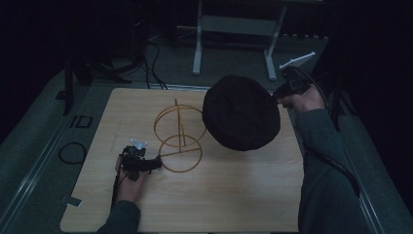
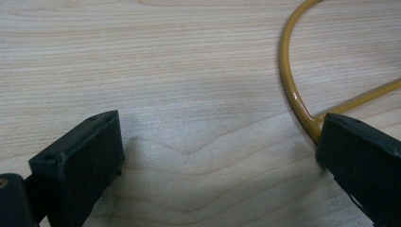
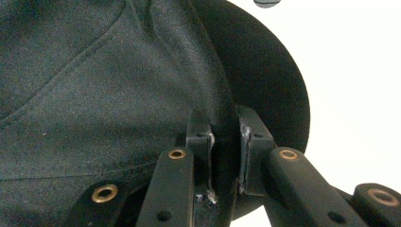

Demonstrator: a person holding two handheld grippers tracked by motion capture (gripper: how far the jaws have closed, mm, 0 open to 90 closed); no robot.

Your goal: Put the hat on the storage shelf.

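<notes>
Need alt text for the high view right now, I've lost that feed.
Above a wooden table, the right gripper holds a dark hat up by its edge beside a yellow wire stand of two rings on a post. The left gripper, open, rests at the stand's base ring.

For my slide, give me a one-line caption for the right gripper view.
Right gripper clamps the edge of a dark fabric hat.

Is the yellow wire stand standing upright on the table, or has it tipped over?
Upright. In the high view the yellow wire stand has its lower ring flat on the table, and its post rises to the upper ring.
</notes>
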